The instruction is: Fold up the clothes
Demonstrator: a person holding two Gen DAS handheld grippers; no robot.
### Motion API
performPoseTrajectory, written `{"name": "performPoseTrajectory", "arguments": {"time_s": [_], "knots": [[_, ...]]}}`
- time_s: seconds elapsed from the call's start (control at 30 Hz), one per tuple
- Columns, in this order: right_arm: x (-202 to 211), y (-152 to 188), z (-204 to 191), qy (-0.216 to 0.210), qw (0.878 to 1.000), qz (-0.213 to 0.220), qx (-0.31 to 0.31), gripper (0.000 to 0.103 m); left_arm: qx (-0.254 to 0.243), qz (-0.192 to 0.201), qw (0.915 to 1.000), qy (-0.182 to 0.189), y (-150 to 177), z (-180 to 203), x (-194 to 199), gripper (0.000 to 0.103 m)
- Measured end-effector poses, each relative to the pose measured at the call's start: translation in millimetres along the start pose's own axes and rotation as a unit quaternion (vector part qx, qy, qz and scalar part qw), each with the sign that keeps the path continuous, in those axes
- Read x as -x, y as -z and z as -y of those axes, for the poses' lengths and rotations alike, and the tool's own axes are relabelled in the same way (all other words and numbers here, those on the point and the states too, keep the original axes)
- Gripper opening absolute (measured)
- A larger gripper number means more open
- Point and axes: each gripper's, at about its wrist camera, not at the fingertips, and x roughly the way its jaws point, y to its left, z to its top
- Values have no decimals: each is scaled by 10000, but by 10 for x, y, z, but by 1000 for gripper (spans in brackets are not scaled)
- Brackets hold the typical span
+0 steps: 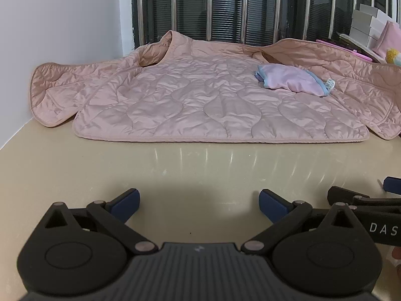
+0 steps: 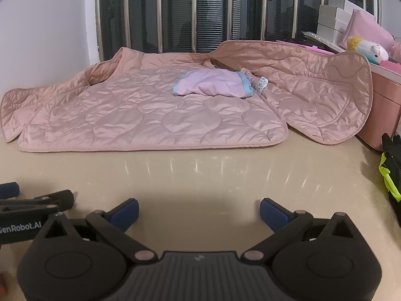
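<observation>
A pink quilted jacket (image 1: 200, 100) lies spread flat on the beige table, its back up and sleeves out to each side; it also shows in the right wrist view (image 2: 140, 118). A small folded lilac garment with blue trim (image 1: 290, 80) rests on its right shoulder area, also seen from the right wrist (image 2: 213, 85). My left gripper (image 1: 199, 204) is open and empty, low over the table in front of the jacket's hem. My right gripper (image 2: 199, 213) is open and empty beside it, to the right.
The beige table (image 1: 200, 170) reaches toward me. A white wall is at the left, a barred window behind. White boxes (image 2: 333, 22), a pink pouch and plush toys (image 2: 371, 50) sit at the right on a pink box (image 2: 383, 115). A black and yellow item (image 2: 392, 175) lies at the right edge.
</observation>
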Motion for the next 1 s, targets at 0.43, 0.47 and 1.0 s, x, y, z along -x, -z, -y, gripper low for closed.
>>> {"name": "performPoseTrajectory", "arguments": {"time_s": [0.43, 0.47, 1.0], "knots": [[-1, 1, 3, 0, 10000, 0, -2, 103, 4, 0, 10000, -2, -7, 5, -5, 102], [-1, 2, 3, 0, 10000, 0, -2, 103, 6, -1, 10000, -1, -7, 5, -5, 102], [-3, 2, 2, -1, 10000, 0, -5, 103, -12, -1, 10000, 16, -13, 3, -16, 102]]}}
